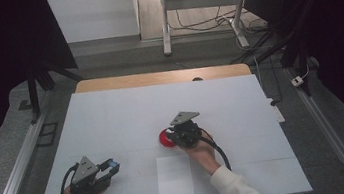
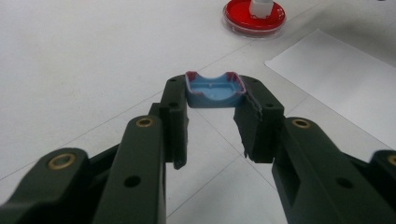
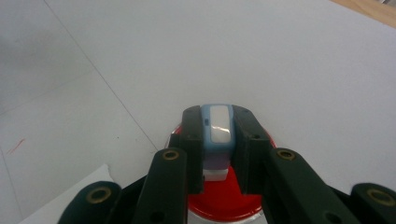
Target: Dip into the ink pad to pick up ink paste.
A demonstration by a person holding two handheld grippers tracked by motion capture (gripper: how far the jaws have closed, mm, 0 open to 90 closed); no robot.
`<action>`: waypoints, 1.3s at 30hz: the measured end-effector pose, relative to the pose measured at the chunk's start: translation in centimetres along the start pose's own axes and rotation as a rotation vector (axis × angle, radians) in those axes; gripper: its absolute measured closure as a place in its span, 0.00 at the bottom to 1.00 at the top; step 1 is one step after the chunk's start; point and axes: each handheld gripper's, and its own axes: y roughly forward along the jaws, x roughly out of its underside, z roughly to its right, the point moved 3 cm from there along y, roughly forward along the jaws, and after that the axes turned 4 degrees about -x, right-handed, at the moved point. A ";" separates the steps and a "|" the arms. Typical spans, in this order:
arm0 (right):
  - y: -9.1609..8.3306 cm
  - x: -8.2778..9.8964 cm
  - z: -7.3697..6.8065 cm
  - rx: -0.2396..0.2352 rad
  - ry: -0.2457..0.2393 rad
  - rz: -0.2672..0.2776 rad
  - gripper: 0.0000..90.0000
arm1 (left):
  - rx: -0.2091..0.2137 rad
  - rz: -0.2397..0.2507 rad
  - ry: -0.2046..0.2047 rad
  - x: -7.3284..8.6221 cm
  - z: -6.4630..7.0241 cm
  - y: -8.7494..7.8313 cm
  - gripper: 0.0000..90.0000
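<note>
The left gripper (image 2: 212, 100) pinches a blue cap (image 2: 214, 89) over the table (image 1: 112, 120). The right gripper (image 3: 218, 140) squeezes a blue-and-white stamp (image 3: 217, 126) on the red ink pad (image 3: 224, 200) — tilt it, and ink could smear.

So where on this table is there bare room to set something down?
The far half of the white table, beyond the red dish, is bare, as is the left strip past the left tool. The right side beyond the right tool is free too. The near middle is crowded: the paper sheet, the dish and both hands.
</note>
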 end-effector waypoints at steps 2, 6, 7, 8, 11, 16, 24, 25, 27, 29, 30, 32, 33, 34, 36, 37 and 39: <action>0.0 0.0 0.1 -0.003 0.012 0.007 0.83 | -0.001 0.001 -0.002 0.0 0.0 0.0 0.72; -0.2 0.0 0.1 0.000 0.011 0.015 0.83 | -0.001 0.002 -0.002 0.0 0.0 0.0 0.72; -0.2 -0.1 0.0 -0.001 0.012 0.019 0.83 | -0.001 0.002 -0.002 0.0 -0.1 -0.1 0.72; -0.3 -0.1 0.0 -0.002 0.011 0.022 0.83 | -0.002 0.003 -0.003 0.0 -0.1 -0.1 0.72; -0.7 -0.3 0.0 -0.004 0.014 0.034 0.83 | -0.002 0.003 -0.002 0.0 -0.1 -0.1 0.72; -1.3 -0.5 0.1 -0.006 0.020 0.052 0.83 | -0.002 0.002 -0.002 0.0 -0.1 0.0 0.72; -2.0 -0.7 0.2 -0.005 0.026 0.075 0.83 | -0.002 0.001 -0.002 0.0 -0.1 0.0 0.72; -2.1 -0.7 0.2 -0.009 0.028 0.081 0.83 | -0.002 0.001 -0.002 0.0 -0.1 0.0 0.72; -2.3 -0.8 0.2 -0.012 0.029 0.085 0.83 | -0.002 0.001 -0.002 0.0 -0.1 0.0 0.72; -2.6 -0.8 0.1 -0.015 0.030 0.096 0.83 | -0.002 0.001 -0.002 0.0 -0.1 0.0 0.72; -2.7 -0.8 0.1 -0.016 0.029 0.102 0.83 | -0.002 0.001 -0.003 0.0 -0.1 0.0 0.72; -3.1 -0.9 0.1 -0.017 0.027 0.110 0.83 | -0.002 0.001 -0.002 0.0 -0.1 0.0 0.72; -3.2 -1.0 0.1 -0.016 0.027 0.116 0.83 | -0.003 0.001 -0.003 0.0 -0.1 0.0 0.72; -3.4 -1.0 0.1 -0.019 0.032 0.123 0.83 | -0.003 0.001 -0.003 0.0 -0.1 0.0 0.72; -3.6 -1.0 0.1 -0.023 0.036 0.129 0.83 | -0.002 0.001 -0.002 0.0 -0.1 0.0 0.72; -3.7 -1.0 0.1 -0.022 0.035 0.130 0.83 | -0.002 0.001 -0.002 0.0 0.0 0.0 0.72; -4.0 -1.0 0.1 -0.021 0.036 0.132 0.83 | -0.002 0.001 -0.002 0.0 -0.1 0.0 0.72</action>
